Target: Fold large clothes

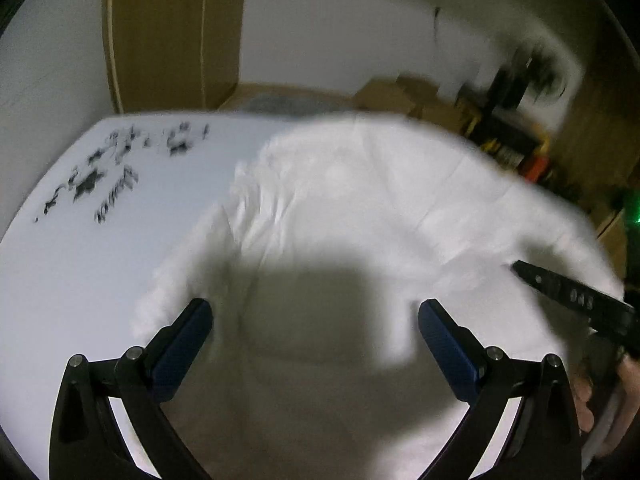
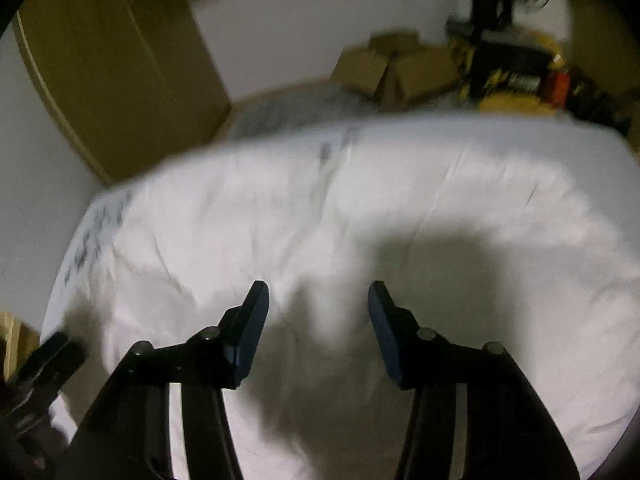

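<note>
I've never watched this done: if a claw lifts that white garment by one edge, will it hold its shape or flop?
Probably flop: the white garment lies in soft wrinkles and ridges on the white table, so it looks thin and limp. It likely weighs little for its spread. Pushed, it would probably bunch up rather than slide whole.

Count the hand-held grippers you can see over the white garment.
2. The left hand-held gripper hangs open over the white garment. The right hand-held gripper hangs open beside it, its finger entering the left view's right edge.
</note>
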A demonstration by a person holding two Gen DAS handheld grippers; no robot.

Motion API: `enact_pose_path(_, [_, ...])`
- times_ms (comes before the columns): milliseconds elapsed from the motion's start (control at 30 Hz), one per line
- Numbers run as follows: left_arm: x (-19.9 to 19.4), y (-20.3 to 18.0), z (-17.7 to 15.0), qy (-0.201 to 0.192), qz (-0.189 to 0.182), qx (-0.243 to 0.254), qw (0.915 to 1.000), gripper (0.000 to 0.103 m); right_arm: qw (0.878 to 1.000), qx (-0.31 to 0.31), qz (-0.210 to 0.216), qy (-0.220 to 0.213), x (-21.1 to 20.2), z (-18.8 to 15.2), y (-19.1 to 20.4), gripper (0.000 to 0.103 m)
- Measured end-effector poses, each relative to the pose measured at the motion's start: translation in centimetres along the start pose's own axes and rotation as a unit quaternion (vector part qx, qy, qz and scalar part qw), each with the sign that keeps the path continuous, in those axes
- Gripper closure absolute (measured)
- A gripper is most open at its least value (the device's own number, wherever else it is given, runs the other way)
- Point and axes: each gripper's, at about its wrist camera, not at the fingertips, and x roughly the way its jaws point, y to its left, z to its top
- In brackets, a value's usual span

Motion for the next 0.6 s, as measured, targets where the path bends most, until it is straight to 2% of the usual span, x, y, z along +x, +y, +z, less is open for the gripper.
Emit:
enact_pose_path(33, [0.4,0.3,-0.7,0.005,-0.007,-0.006,0.9999,0.0,1.0,-0.022,-0.018,0.004,1.1,-0.9,0.4,0.047])
enact_pose_path(100, [-0.9,0.9,-1.2,0.001,-0.025,-0.016,0.9996,0.0,0.994,-0.086,-0.06,-0.018,1.4,-1.7,2.1,0.046])
enact_pose_path(133, [-1.7,1.3,-1.2,0.0,-0.036,-0.024,0.9991,0.0,0.993,-0.091,-0.071,-0.004,1.3,-1.3,2.6,0.046])
enact_pose_path(167, [-3.3,2.2,-1.4,0.0,-0.054,-0.043,0.9976,0.0,0.996,-0.072,-0.057,0.004,0.6,-0.4,2.6,0.047])
enact_pose_path(200, [-4.6,3.0,-1.6,-0.001,-0.063,-0.059,0.9962,0.0,0.999,-0.042,-0.011,-0.013,-0.5,0.7,2.4,0.051])
enact_pose_path(233, [-5.9,4.0,-1.9,-0.004,-0.071,-0.078,0.9944,0.0,0.999,-0.023,0.014,-0.031,-1.4,1.6,2.0,0.059])
enact_pose_path(267, [-7.2,4.8,-2.3,-0.01,-0.081,-0.095,0.9921,0.0,0.998,-0.003,0.016,-0.056,-2.3,3.1,1.9,0.065])
enact_pose_path(300, [-8.4,5.4,-2.7,-0.015,-0.089,-0.109,0.9899,0.0,0.998,0.013,0.006,-0.059,-2.2,4.6,1.8,0.078])
enact_pose_path(333, [-9.3,5.7,-3.0,-0.018,-0.094,-0.119,0.9883,0.0,0.999,0.029,0.014,-0.043,-1.3,5.8,1.5,0.093])
enact_pose_path(367, [-10.4,6.4,-3.8,-0.021,-0.1,-0.132,0.9859,0.0,0.998,0.042,0.029,-0.026,-0.1,6.5,1.4,0.097])
enact_pose_path(400, [-10.9,6.7,-4.0,-0.021,-0.103,-0.138,0.985,0.0,0.998,0.049,0.032,-0.01,1.4,7.2,1.3,0.098])
enact_pose_path(433, [-11.6,7.2,-4.8,-0.02,-0.108,-0.145,0.9833,0.0,0.999,0.051,0.011,0.003,3.0,7.2,1.3,0.098])
enact_pose_path(467, [-12.1,7.6,-5.3,-0.017,-0.111,-0.151,0.9822,0.0,0.997,0.048,-0.023,0.05,6.3,6.8,1.0,0.1])
enact_pose_path(500, [-12.3,7.8,-5.4,-0.014,-0.114,-0.154,0.9814,0.0,0.997,0.042,-0.014,0.061,7.5,5.8,1.0,0.102])
enact_pose_path(600, [-12.8,9.0,-7.2,-0.003,-0.122,-0.168,0.9782,0.0,0.996,0.022,-0.025,0.084,7.2,5.3,1.8,0.102])
